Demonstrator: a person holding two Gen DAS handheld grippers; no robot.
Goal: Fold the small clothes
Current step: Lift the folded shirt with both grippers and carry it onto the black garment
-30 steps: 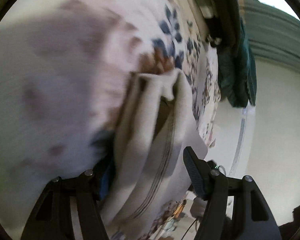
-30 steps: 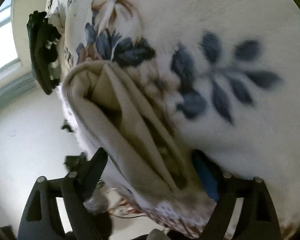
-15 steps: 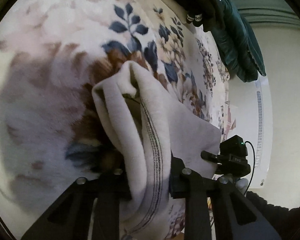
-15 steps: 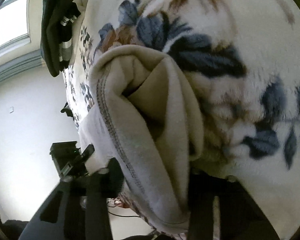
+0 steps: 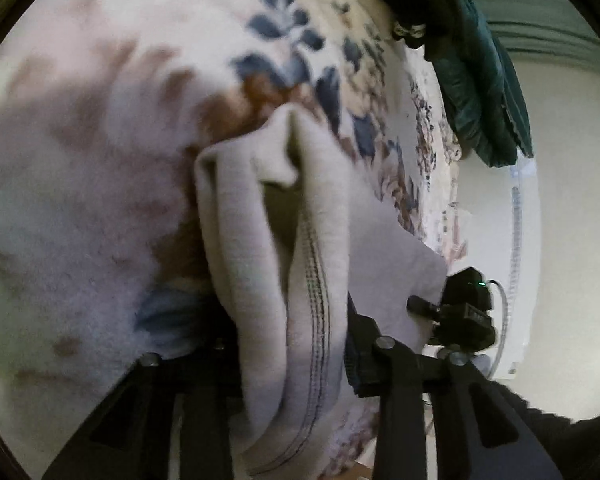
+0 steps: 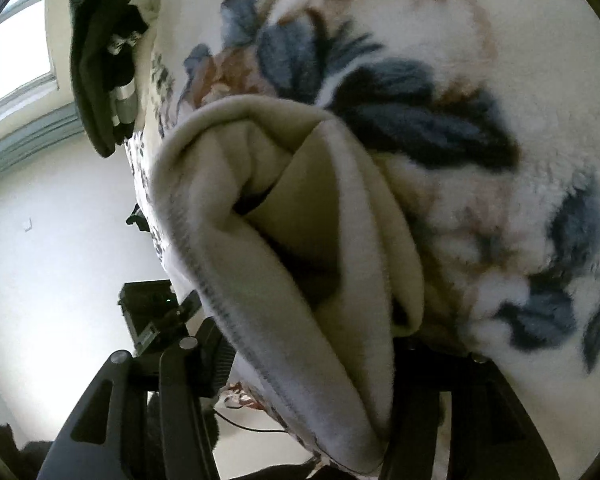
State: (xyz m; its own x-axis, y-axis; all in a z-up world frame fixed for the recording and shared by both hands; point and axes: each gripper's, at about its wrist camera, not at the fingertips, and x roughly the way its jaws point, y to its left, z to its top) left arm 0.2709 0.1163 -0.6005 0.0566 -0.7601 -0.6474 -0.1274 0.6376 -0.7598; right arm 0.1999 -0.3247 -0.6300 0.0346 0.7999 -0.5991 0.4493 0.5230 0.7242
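Observation:
A small cream garment (image 5: 284,264) with dark stitched hems lies bunched in folds on a fluffy floral blanket (image 5: 100,208). My left gripper (image 5: 288,344) is shut on its near edge, the cloth running down between the black fingers. In the right wrist view the same cream garment (image 6: 284,240) fills the middle, and my right gripper (image 6: 300,352) is shut on its folded edge. The fingertips of both grippers are hidden by cloth.
A pile of dark clothes (image 6: 100,68) and a teal garment (image 5: 484,80) lie at the far end of the blanket. A black device on a stand (image 5: 464,312) is beyond the blanket's edge, before a white wall.
Both grippers were open around the garment's edge a second ago and have closed on it. The garment has been drawn up slightly and the views have shifted.

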